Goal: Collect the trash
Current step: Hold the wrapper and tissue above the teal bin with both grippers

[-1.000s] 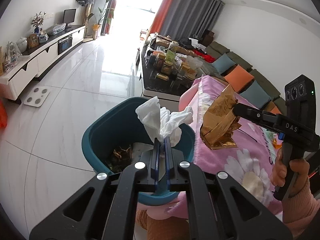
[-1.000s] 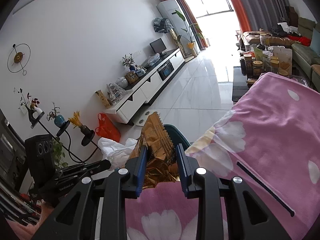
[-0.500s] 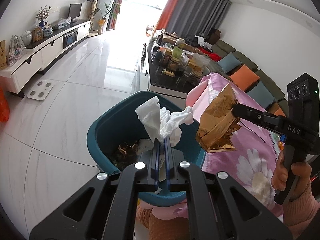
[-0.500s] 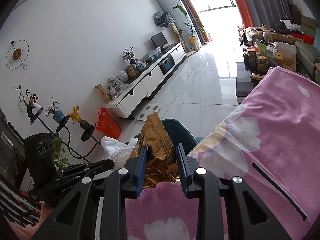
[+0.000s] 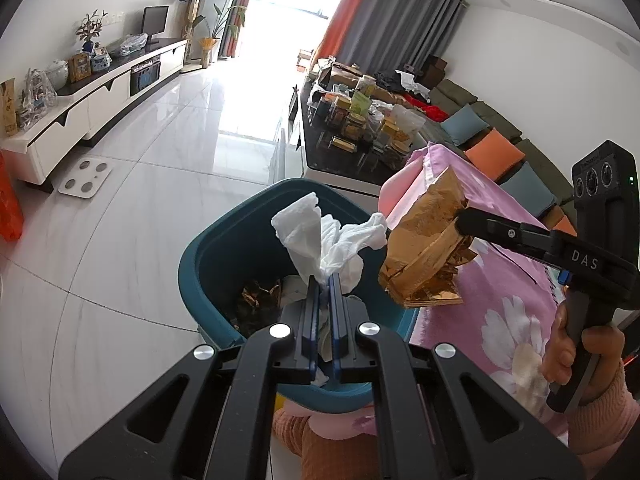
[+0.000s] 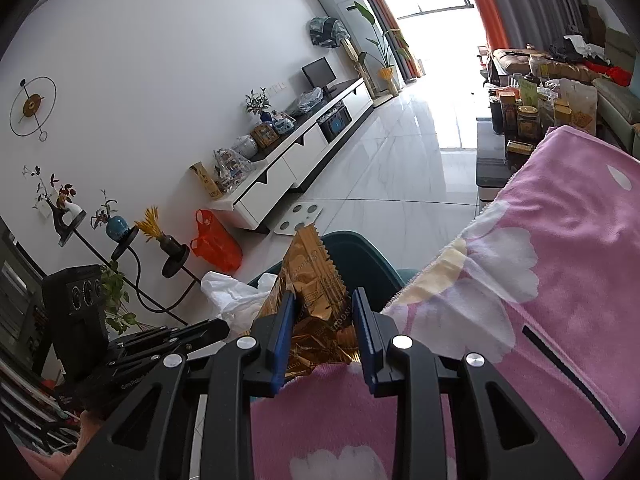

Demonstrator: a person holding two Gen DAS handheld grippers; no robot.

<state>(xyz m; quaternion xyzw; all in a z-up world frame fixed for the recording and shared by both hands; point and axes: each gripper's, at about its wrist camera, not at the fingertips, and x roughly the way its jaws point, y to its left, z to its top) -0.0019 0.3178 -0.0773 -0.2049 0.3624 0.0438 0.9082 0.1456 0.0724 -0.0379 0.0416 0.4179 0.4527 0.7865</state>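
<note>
A teal trash bin point(image 5: 208, 248) stands on the tile floor beside the pink flowered blanket point(image 5: 516, 300); gold wrappers and paper lie in its bottom. My left gripper point(image 5: 325, 280) is shut on a crumpled white tissue point(image 5: 320, 232), held over the bin's opening. My right gripper point(image 6: 322, 300) is shut on a crinkled gold snack wrapper point(image 6: 316, 272), held above the blanket's edge next to the bin's rim point(image 6: 360, 248). From the left wrist, the gold wrapper point(image 5: 428, 248) hangs just right of the tissue, and a hand point(image 5: 576, 352) grips the right tool.
A dark coffee table point(image 5: 344, 156) crowded with jars and packets stands behind the bin. A white TV cabinet point(image 5: 92, 108) lines the left wall, with a white scale point(image 5: 84, 180) and an orange bag point(image 6: 216, 244) on the floor. A sofa with cushions point(image 5: 496, 152) sits at right.
The gold wrapper in my right gripper has drifted left, closer to the bin's rim and the tissue. My left gripper holds the tissue over the bin as before.
</note>
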